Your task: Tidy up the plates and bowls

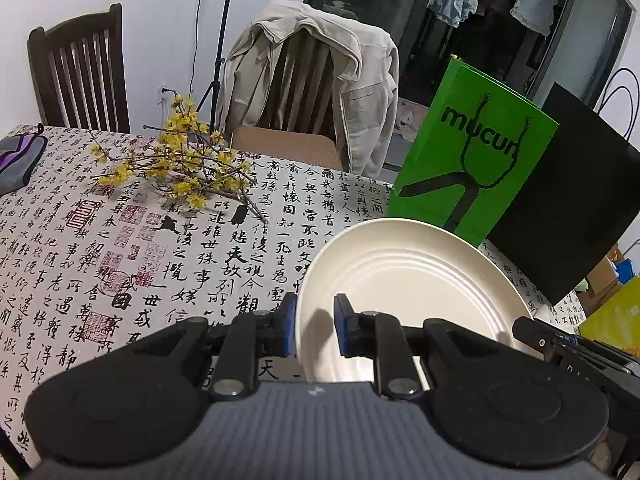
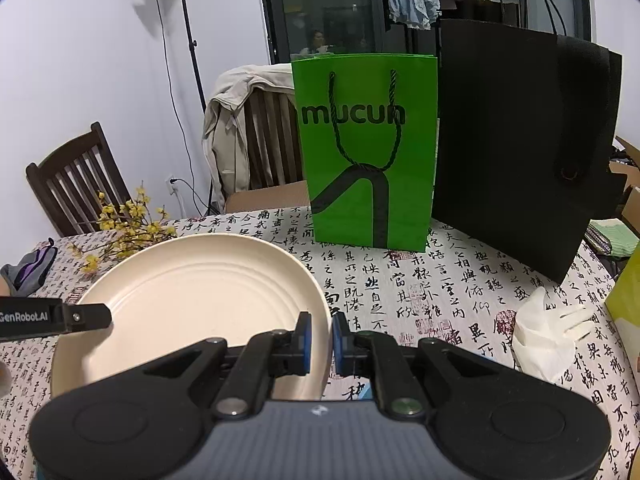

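Observation:
A cream round plate (image 1: pixel 408 280) hangs a little above the calligraphy tablecloth (image 1: pixel 120 260), carried between both grippers. My left gripper (image 1: pixel 315 326) is shut on the plate's left rim, one blue pad outside the rim and one over the inner face. In the right wrist view the same plate (image 2: pixel 192 300) fills the left half, and my right gripper (image 2: pixel 322 338) is shut on its right rim. The left gripper's black finger (image 2: pixel 90 316) shows at the plate's far side there. The right gripper's finger (image 1: pixel 536 334) shows at the plate's right edge in the left wrist view.
A green paper bag (image 2: pixel 366 152) and a black bag (image 2: pixel 516 140) stand at the table's far side. Yellow flower branches (image 1: pixel 184 168) lie far left, a grey-purple pouch (image 1: pixel 18 160) at the left edge. A white glove (image 2: pixel 548 332) lies right. Two chairs, one with a jacket (image 1: pixel 312 80), stand behind.

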Demonstrator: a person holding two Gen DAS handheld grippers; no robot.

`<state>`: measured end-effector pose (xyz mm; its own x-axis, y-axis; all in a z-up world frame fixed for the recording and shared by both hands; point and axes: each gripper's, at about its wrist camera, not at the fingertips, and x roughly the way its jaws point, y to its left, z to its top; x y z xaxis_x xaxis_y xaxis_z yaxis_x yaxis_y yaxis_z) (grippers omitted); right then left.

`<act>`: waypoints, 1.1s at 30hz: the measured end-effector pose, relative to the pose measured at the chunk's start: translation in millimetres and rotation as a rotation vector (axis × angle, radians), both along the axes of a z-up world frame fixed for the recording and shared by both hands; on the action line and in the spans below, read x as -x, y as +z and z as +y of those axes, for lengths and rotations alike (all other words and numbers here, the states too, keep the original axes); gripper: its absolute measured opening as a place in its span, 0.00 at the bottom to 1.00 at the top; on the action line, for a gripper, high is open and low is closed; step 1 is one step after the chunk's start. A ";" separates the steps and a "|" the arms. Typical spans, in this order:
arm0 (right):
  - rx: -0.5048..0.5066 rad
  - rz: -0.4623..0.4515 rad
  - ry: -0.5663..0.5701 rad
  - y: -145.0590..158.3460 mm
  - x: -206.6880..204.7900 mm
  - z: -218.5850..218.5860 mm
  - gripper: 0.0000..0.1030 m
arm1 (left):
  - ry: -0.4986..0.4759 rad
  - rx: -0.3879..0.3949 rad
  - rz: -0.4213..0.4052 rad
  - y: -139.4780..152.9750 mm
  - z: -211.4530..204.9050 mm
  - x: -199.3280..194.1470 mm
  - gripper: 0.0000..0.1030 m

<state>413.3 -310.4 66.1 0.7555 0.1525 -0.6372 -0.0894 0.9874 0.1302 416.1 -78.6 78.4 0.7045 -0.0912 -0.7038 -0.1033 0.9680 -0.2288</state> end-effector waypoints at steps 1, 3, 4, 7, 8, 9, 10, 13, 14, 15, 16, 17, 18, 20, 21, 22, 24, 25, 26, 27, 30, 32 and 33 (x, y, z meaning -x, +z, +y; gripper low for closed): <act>0.000 -0.001 0.000 0.9 2.2 0.0 0.10 | -0.001 0.000 -0.002 0.5 -0.1 2.1 0.19; -0.002 -0.006 -0.003 2.4 6.8 -0.2 0.10 | -0.003 0.004 -0.006 2.0 0.2 6.1 0.19; -0.004 -0.007 -0.004 3.0 9.2 -0.4 0.10 | -0.003 0.006 -0.007 2.6 0.3 8.1 0.19; -0.006 -0.009 -0.005 3.2 13.9 -1.2 0.10 | -0.006 0.004 -0.010 3.5 0.1 13.4 0.19; -0.007 -0.010 -0.005 3.3 15.6 -1.6 0.10 | -0.007 0.003 -0.011 3.8 0.1 15.3 0.19; -0.007 -0.010 -0.005 3.4 15.4 -1.6 0.10 | -0.008 0.002 -0.011 4.1 0.3 16.4 0.19; -0.007 -0.011 -0.005 3.7 17.6 -1.5 0.10 | -0.008 0.003 -0.011 4.4 0.5 18.1 0.19; -0.006 -0.011 -0.005 3.8 18.3 -1.1 0.10 | -0.009 0.005 -0.014 5.6 1.0 22.8 0.19; -0.005 -0.012 -0.004 4.1 21.0 -0.6 0.10 | -0.009 0.005 -0.016 6.2 1.3 24.6 0.19; -0.004 -0.013 -0.003 4.6 24.4 0.3 0.10 | -0.010 0.004 -0.017 6.7 1.7 26.1 0.19; -0.004 -0.015 -0.003 5.2 27.0 0.6 0.10 | -0.010 0.003 -0.019 7.0 1.7 27.9 0.19; -0.002 -0.017 -0.003 5.7 29.6 1.0 0.10 | -0.010 0.004 -0.020 7.3 2.0 29.5 0.19; -0.002 -0.019 -0.003 6.1 32.8 1.3 0.10 | -0.011 0.004 -0.020 7.5 2.3 31.0 0.19; -0.003 -0.021 -0.004 7.0 37.0 1.8 0.10 | -0.013 0.003 -0.020 7.4 2.6 34.3 0.19; -0.004 -0.021 -0.004 7.2 38.5 2.0 0.10 | -0.013 0.003 -0.020 7.5 3.0 35.3 0.19; -0.005 -0.021 -0.004 7.2 40.5 2.2 0.10 | -0.014 0.004 -0.020 7.4 3.5 36.7 0.19; -0.003 -0.022 -0.005 7.5 43.4 3.1 0.10 | -0.015 0.005 -0.020 7.4 3.7 38.4 0.19; -0.002 -0.022 -0.005 7.5 44.9 3.4 0.10 | -0.015 0.004 -0.021 7.4 3.9 40.5 0.19; -0.001 -0.023 -0.005 7.7 46.2 3.6 0.10 | -0.016 0.004 -0.023 7.5 4.2 42.5 0.19; -0.001 -0.024 -0.006 8.0 47.7 3.8 0.10 | -0.015 0.006 -0.024 7.8 4.5 44.0 0.19; 0.000 -0.028 -0.007 8.9 51.8 5.0 0.10 | -0.015 0.012 -0.027 8.6 6.5 49.8 0.19; -0.001 -0.030 -0.008 9.9 54.7 6.2 0.10 | -0.016 0.013 -0.029 8.9 7.2 52.8 0.19; -0.001 -0.031 -0.009 10.1 55.8 6.1 0.10 | -0.017 0.014 -0.029 9.2 8.0 54.4 0.19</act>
<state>357.5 -304.3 76.2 0.7762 0.1464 -0.6133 -0.0850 0.9881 0.1283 361.6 -70.6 87.6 0.7231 -0.1131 -0.6814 -0.0798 0.9662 -0.2451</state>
